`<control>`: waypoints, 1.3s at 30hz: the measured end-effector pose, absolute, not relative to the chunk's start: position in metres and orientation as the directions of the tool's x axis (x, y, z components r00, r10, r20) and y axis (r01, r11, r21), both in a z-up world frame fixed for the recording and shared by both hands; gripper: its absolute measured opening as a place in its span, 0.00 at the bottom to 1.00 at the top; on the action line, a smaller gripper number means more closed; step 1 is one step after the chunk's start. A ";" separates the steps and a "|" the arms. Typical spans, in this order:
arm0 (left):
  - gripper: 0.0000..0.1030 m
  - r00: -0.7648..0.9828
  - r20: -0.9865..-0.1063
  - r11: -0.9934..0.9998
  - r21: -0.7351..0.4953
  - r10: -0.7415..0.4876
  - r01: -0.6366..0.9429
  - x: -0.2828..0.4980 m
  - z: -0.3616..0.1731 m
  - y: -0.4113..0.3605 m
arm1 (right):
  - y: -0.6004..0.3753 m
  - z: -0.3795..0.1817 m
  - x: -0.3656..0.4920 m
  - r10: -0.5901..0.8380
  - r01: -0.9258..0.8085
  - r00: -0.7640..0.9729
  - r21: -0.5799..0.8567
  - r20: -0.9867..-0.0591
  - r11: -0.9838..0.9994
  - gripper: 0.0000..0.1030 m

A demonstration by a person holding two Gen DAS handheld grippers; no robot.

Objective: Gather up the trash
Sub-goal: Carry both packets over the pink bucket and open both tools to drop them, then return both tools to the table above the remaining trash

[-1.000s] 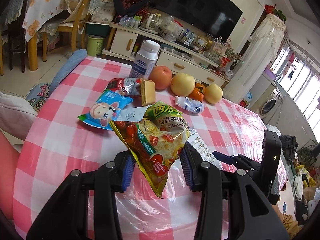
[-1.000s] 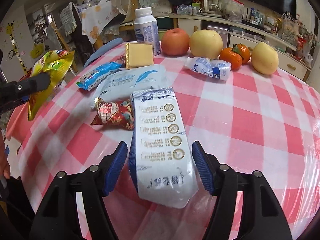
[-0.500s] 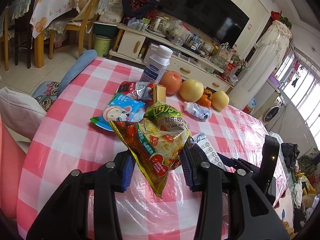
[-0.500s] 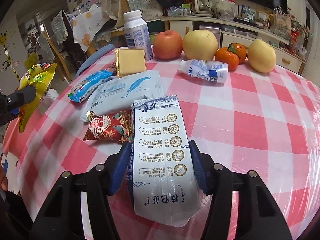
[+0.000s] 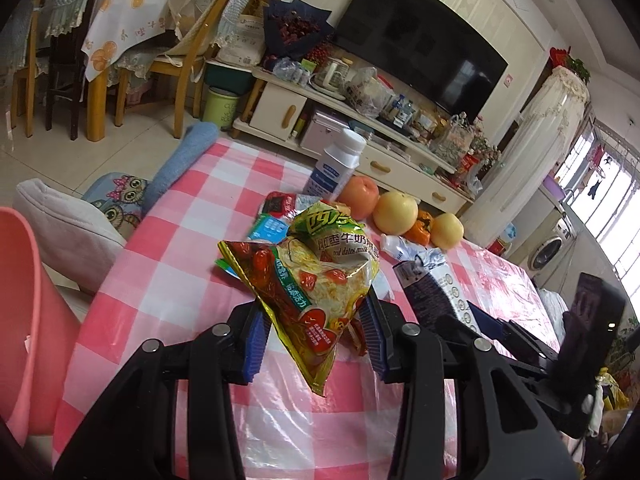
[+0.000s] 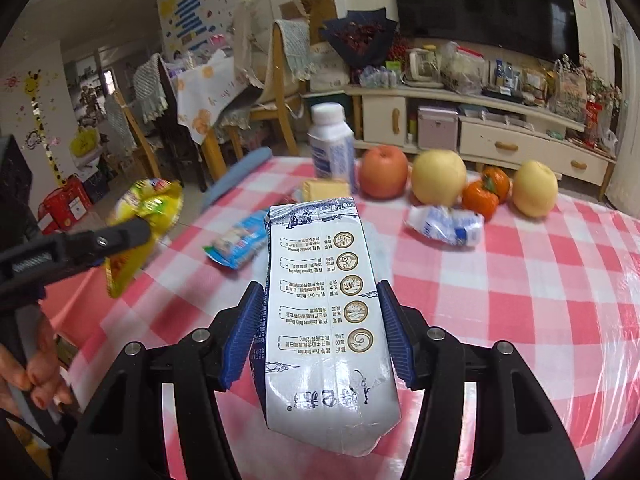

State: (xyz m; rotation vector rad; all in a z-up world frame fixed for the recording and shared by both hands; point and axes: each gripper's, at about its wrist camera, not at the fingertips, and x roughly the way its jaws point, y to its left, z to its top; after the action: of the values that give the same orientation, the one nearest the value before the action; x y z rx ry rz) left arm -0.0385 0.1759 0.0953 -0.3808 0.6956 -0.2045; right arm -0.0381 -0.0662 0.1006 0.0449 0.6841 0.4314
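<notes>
The left gripper (image 5: pixel 314 332) is clamped on a yellow-green crinkled snack bag (image 5: pixel 320 280); beside it, the right gripper (image 6: pixel 320 332) pinches a white-and-blue milk pouch (image 6: pixel 324 320).

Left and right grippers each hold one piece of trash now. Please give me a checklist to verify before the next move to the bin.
1. Left gripper shut on yellow snack bag: ok.
2. Right gripper shut on white milk pouch: ok.
3. Both items lifted off the checked tablecloth: ok.
4. Pink bin at left, opening visible: cannot tell.
5. Trash left on table, blue wrapper and crushed small bottle: not ok.
</notes>
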 end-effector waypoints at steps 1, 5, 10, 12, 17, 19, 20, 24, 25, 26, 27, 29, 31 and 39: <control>0.42 0.758 -0.580 0.912 -0.408 -0.299 0.047 -0.040 0.097 0.179 | -0.058 0.107 -0.040 0.424 -0.389 0.686 0.194 -0.591 0.901 0.57; 0.42 0.788 -0.565 0.907 -0.421 -0.243 -0.022 -0.047 0.101 0.203 | -0.027 0.130 -0.048 0.498 -0.459 0.667 0.222 -0.554 0.861 0.57; 0.42 0.837 -0.542 0.889 -0.417 -0.078 -0.187 -0.062 0.111 0.247 | 0.028 0.154 -0.057 0.592 -0.564 0.617 0.234 -0.518 0.792 0.57; 0.42 0.839 -0.544 0.865 -0.422 -0.001 -0.273 -0.069 0.113 0.271 | 0.058 0.163 -0.060 0.631 -0.611 0.585 0.234 -0.510 0.756 0.57; 0.42 0.797 -0.581 0.762 -0.436 0.167 -0.478 -0.087 0.107 0.332 | 0.123 0.171 -0.069 0.698 -0.697 0.505 0.238 -0.507 0.677 0.57; 0.42 0.769 -0.600 0.705 -0.448 0.219 -0.550 -0.097 0.101 0.359 | 0.145 0.171 -0.069 0.724 -0.717 0.467 0.261 -0.507 0.646 0.57; 0.42 0.757 -0.609 0.683 -0.450 0.237 -0.576 -0.101 0.099 0.369 | 0.160 0.170 -0.070 0.736 -0.729 0.446 0.270 -0.509 0.628 0.57; 0.42 0.718 -0.640 0.595 -0.474 0.274 -0.650 -0.117 0.089 0.406 | 0.203 0.167 -0.072 0.763 -0.757 0.386 0.294 -0.519 0.583 0.57; 0.42 0.705 -0.649 0.584 -0.466 0.286 -0.665 -0.118 0.087 0.410 | 0.213 0.166 -0.072 0.767 -0.762 0.373 0.299 -0.522 0.575 0.57; 0.42 0.693 -0.658 0.570 -0.461 0.295 -0.680 -0.120 0.085 0.416 | 0.222 0.165 -0.072 0.770 -0.764 0.363 0.305 -0.525 0.568 0.57; 0.43 0.687 -0.664 0.557 -0.464 0.295 -0.688 -0.121 0.083 0.422 | 0.231 0.163 -0.071 0.775 -0.765 0.348 0.318 -0.528 0.560 0.57; 0.43 0.665 -0.683 0.529 -0.461 0.301 -0.712 -0.122 0.078 0.431 | 0.247 0.155 -0.066 0.787 -0.761 0.302 0.362 -0.538 0.539 0.58; 0.51 0.647 -0.697 0.514 -0.449 0.310 -0.730 -0.126 0.075 0.435 | 0.252 0.147 -0.060 0.786 -0.745 0.290 0.386 -0.546 0.543 0.58; 0.73 0.635 -0.652 0.547 -0.378 0.414 -0.746 -0.129 0.086 0.432 | 0.222 0.134 -0.055 0.777 -0.701 0.339 0.409 -0.530 0.584 0.83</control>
State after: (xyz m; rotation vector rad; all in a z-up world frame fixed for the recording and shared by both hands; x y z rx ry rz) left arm -0.1286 0.4320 0.0856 -0.6930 0.5346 0.7276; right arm -0.0553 0.2224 0.1341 0.1150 0.7562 0.9652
